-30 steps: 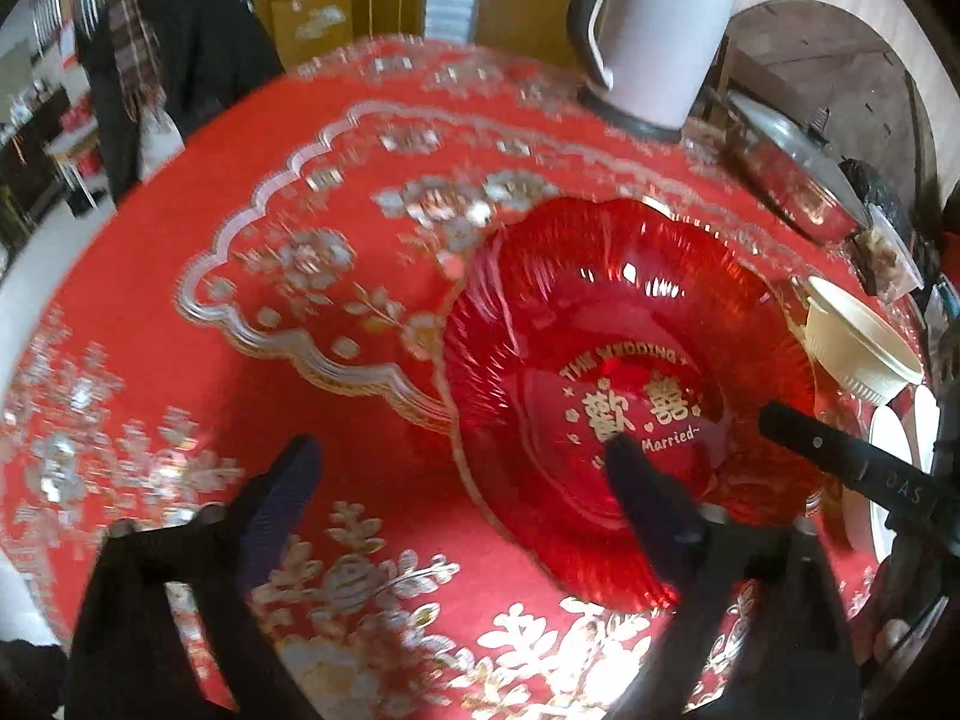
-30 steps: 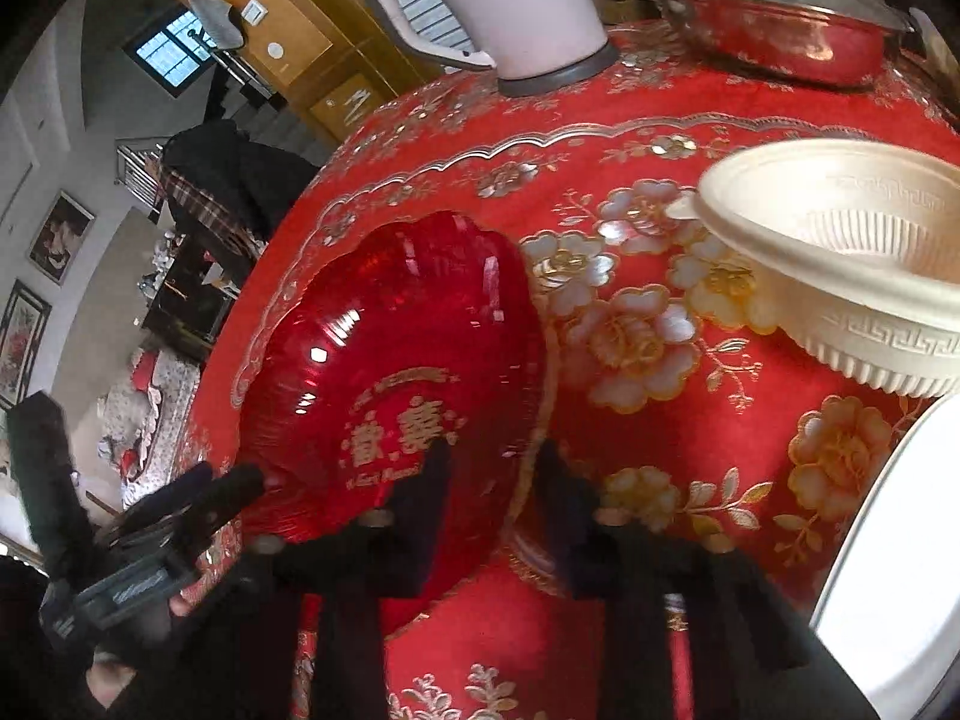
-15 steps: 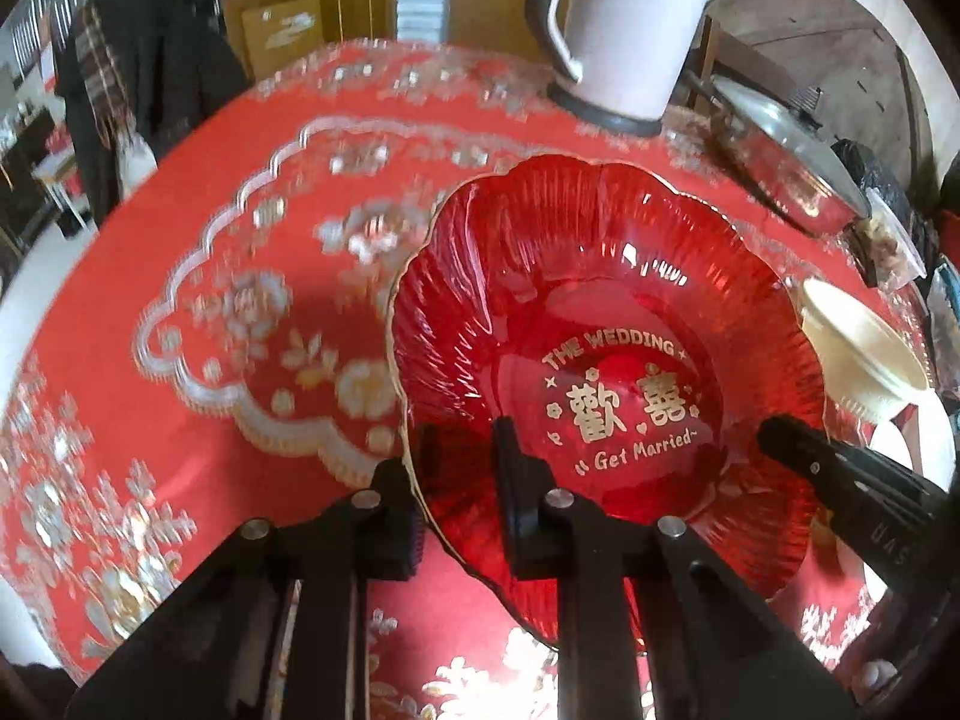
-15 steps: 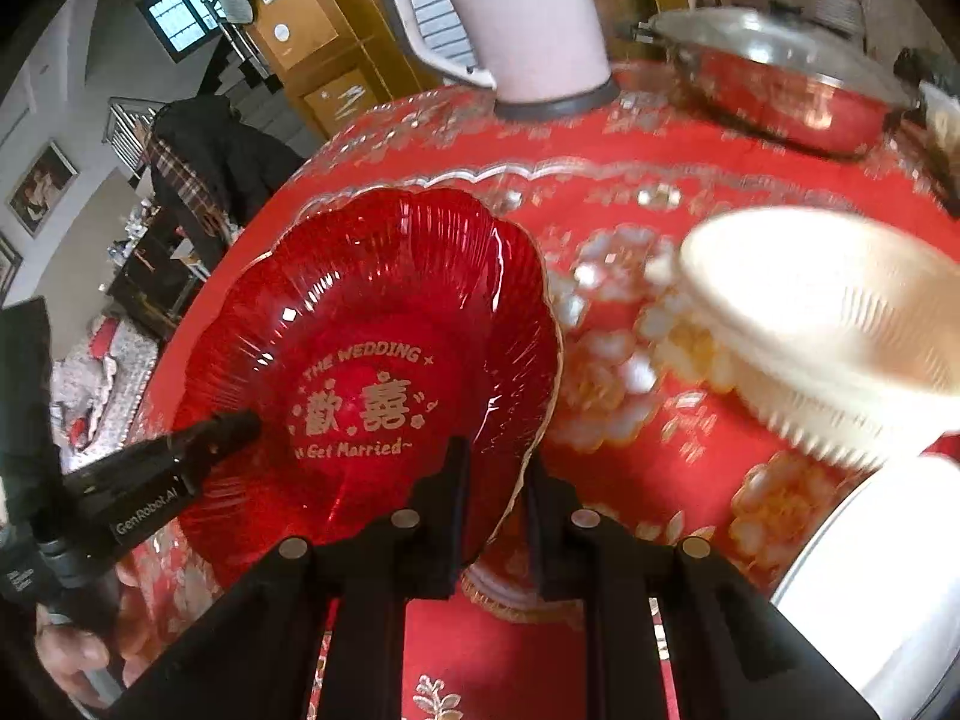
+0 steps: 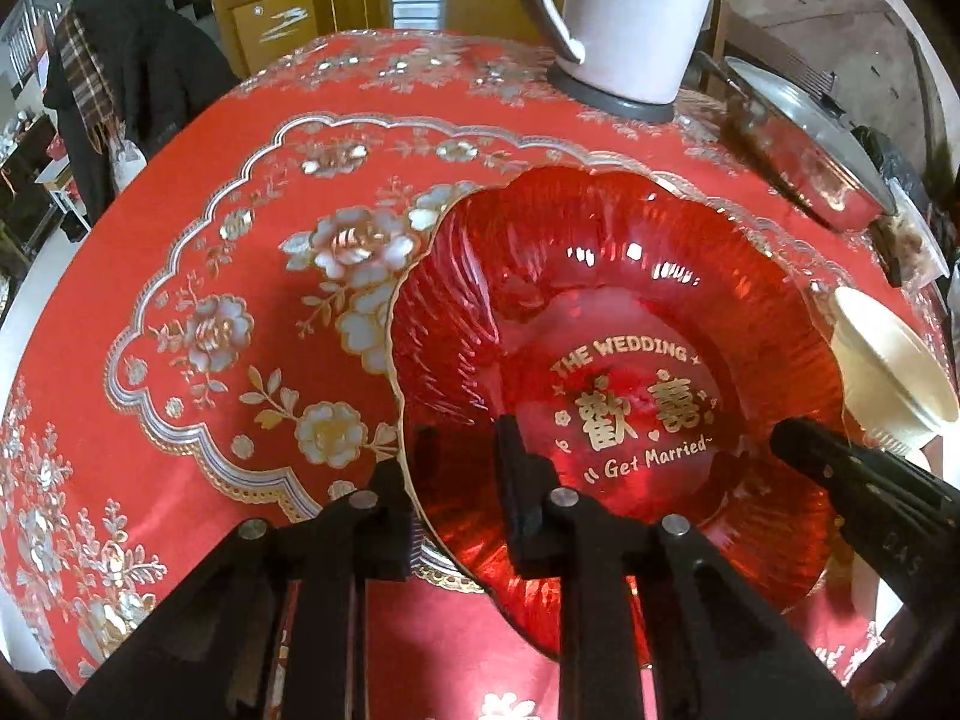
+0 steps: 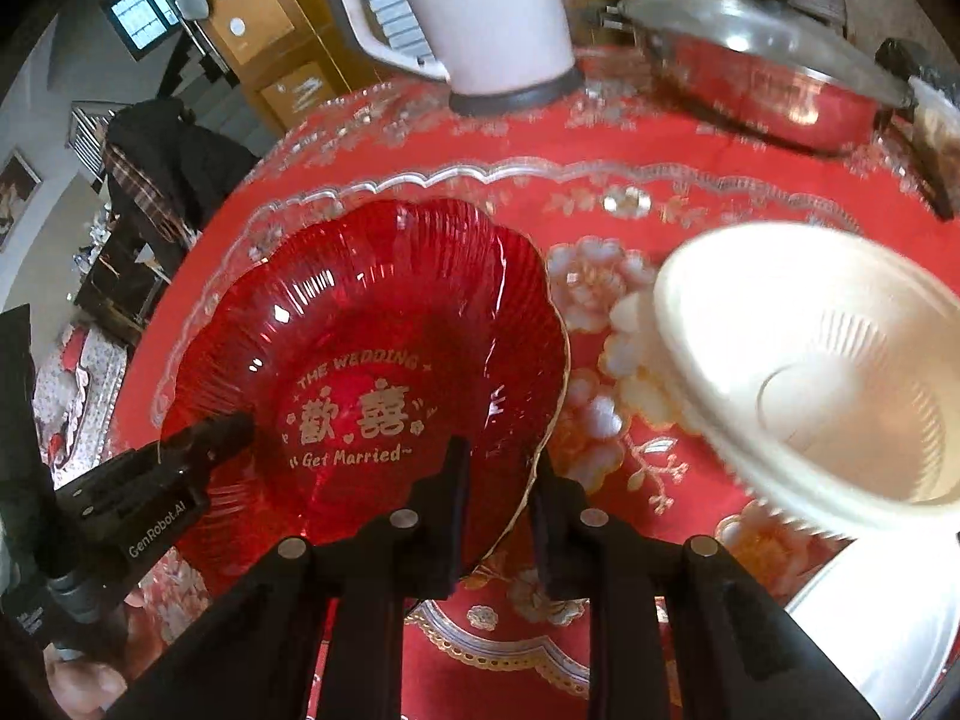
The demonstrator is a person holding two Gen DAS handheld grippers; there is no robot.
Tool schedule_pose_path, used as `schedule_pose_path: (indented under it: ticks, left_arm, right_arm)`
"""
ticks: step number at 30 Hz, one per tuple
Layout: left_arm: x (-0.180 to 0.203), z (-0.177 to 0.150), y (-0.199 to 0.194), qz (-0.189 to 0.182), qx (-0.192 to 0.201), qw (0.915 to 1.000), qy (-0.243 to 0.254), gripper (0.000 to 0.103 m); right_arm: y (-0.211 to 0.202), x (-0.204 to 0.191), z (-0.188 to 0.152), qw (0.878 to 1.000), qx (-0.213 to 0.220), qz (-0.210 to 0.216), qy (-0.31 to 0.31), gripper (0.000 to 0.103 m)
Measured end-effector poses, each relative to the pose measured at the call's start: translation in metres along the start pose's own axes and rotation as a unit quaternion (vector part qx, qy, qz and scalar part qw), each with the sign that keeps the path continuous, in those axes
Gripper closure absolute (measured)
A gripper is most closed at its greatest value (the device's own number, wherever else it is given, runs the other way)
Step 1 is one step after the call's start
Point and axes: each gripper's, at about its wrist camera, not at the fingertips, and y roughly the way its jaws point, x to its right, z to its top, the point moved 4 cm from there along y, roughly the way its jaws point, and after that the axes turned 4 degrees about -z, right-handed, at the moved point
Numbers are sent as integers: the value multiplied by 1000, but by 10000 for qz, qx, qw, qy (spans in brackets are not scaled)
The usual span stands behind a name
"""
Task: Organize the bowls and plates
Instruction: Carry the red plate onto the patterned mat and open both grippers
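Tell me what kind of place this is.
Probably a home dining area: a table with a red floral tablecloth, a white kettle and a lidded metal pan, with wooden cabinets behind.

Bare red flowered tablecloth [image 5: 198,276] lies open leftward; a cream ribbed plastic bowl [image 6: 840,396] crowds the right, white kettle [image 6: 480,18] behind.

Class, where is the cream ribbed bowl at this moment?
In the right wrist view the cream bowl sits right of the red plate, nearer than the steel pan.
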Motion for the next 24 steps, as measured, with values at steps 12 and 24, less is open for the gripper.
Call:
schedule_pose_path:
  ticks: [12, 24]
  left_arm:
    - [-11, -3, -41, 429, 568, 9975, -13, 51]
    - [86, 0, -102, -601, 766, 9927, 705, 35]
  right_arm:
    - [-56, 16, 0, 9992, 360, 136, 54, 37]
    - [-118, 70, 5, 9924, 656, 827, 626, 37]
